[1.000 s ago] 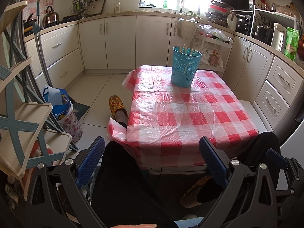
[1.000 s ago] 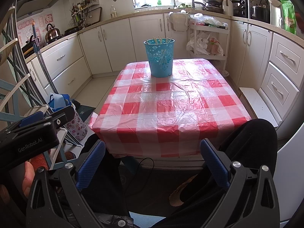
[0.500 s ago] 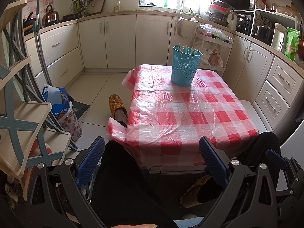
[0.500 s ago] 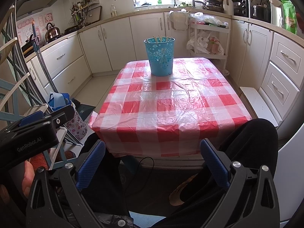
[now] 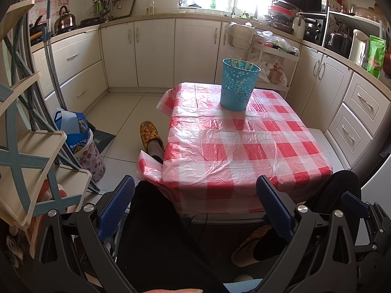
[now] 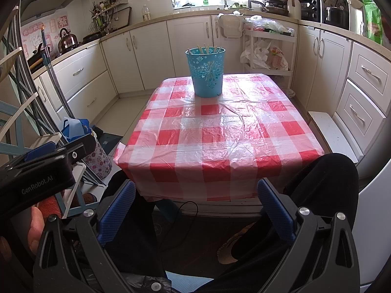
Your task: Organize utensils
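Both grippers sit low at the near edge of the desk [image 6: 220, 131], left gripper [image 5: 195, 206] and right gripper [image 6: 196, 208] each with jaws wide and empty. The blue bucket [image 6: 206, 72] stands upright at the far end, chopsticks [image 5: 240, 63] inside. No loose utensils visible; judged complete. Any further reach should approach the rim from above.

Black-framed left gripper [image 5: 195, 207] and right gripper [image 6: 195, 210] carry ribbed blue finger pads [image 6: 117, 212] and silver screws [image 6: 303, 211]; white "GenRobot.AI" lettering at nine o'clock. The person wears black trousers [image 5: 156, 232] and yellow patterned slippers [image 5: 149, 131].
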`<state>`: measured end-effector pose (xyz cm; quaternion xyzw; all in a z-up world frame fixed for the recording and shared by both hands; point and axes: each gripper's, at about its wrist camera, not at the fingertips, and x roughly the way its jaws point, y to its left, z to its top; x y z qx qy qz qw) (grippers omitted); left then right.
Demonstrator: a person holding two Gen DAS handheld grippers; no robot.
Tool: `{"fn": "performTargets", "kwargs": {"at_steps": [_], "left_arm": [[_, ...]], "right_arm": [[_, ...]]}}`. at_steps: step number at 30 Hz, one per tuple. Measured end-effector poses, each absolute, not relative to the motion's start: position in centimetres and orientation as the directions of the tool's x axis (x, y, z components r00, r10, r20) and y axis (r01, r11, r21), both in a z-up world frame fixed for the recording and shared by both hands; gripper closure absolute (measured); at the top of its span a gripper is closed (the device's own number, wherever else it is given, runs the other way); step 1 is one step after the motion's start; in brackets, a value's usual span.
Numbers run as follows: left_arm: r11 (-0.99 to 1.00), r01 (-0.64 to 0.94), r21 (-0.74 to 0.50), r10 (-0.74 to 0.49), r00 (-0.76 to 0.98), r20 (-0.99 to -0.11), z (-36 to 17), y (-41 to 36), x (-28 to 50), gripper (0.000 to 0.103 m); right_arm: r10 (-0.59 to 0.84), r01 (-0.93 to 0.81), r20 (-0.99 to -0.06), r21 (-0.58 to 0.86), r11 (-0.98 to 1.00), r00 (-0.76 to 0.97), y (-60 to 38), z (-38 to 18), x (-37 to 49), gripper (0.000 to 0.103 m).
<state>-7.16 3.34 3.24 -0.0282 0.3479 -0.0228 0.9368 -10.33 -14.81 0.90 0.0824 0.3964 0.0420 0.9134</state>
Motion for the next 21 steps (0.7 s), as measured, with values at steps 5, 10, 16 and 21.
{"fn": "performTargets", "kwargs": {"at_steps": [5,10,16,21], "left_arm": [[0.987,0.036,-0.154,-0.13,0.736,-0.664,2.3,4.0,-7.3,0.008],[0.993,0.018,-0.112,-0.086,0.769,-0.633,2.4,3.6,-8.6,0.008],[0.996,-0.004,-0.094,-0.059,0.746,-0.663,2.5,3.6,-7.8,0.008],[0.996,-0.001,-0.093,-0.061,0.741,-0.669,2.7,3.5,-8.0,0.008]], "right_arm": [[0.142,-0.014,-0.72,0.181,0.983,0.679,-14.9,0.7,-10.4,0.007],[0.142,-0.014,-0.719,0.181,0.983,0.68,-14.9,0.8,-10.4,0.007],[0.142,-0.015,-0.72,0.179,0.984,0.679,-15.0,0.5,-10.5,0.007],[0.141,-0.015,-0.72,0.179,0.984,0.679,-15.1,0.6,-10.5,0.007]]}}
